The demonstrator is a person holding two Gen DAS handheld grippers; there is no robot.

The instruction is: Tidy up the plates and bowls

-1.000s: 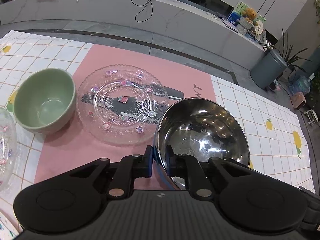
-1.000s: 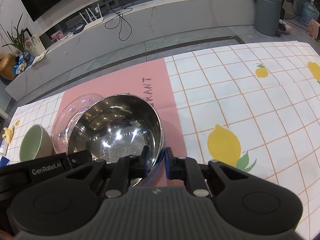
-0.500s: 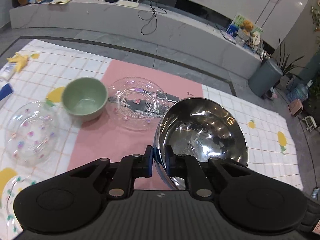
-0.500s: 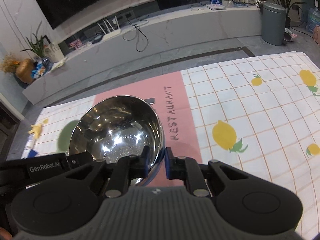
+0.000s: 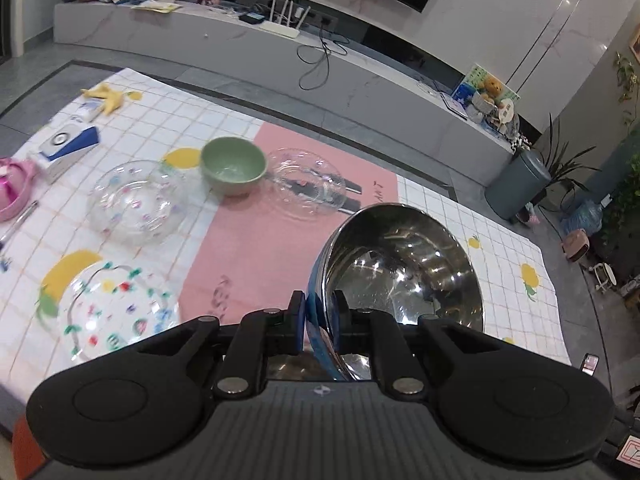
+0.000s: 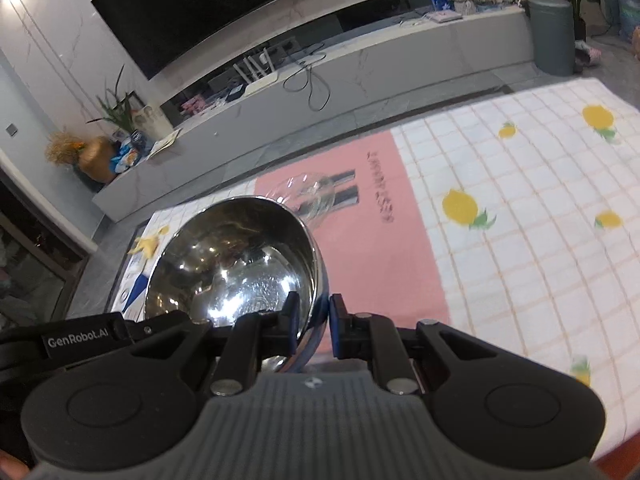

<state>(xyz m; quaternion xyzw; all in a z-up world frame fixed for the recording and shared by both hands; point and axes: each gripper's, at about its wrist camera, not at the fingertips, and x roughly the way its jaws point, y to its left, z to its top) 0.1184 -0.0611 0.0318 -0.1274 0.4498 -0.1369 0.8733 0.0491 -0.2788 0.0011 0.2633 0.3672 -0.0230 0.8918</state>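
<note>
A shiny steel bowl (image 5: 404,268) is held in the air above the table by both grippers. My left gripper (image 5: 318,312) is shut on its left rim. My right gripper (image 6: 314,318) is shut on its right rim; the steel bowl (image 6: 236,264) fills the left of the right wrist view. On the table lie a green bowl (image 5: 234,166), a clear glass plate (image 5: 308,184) on the pink mat, a second glass plate (image 5: 138,202) and a glass dish with coloured dots (image 5: 116,312).
A pink dish (image 5: 12,188), a blue and white box (image 5: 66,146), a pen (image 5: 18,220) and a banana peel (image 5: 108,96) lie at the table's left. The lemon-print cloth (image 6: 520,240) spreads to the right. A grey bin (image 5: 516,184) stands on the floor.
Both grippers have lifted the steel bowl higher and drawn back, so more of the table shows. The dishes on the table have not moved.
</note>
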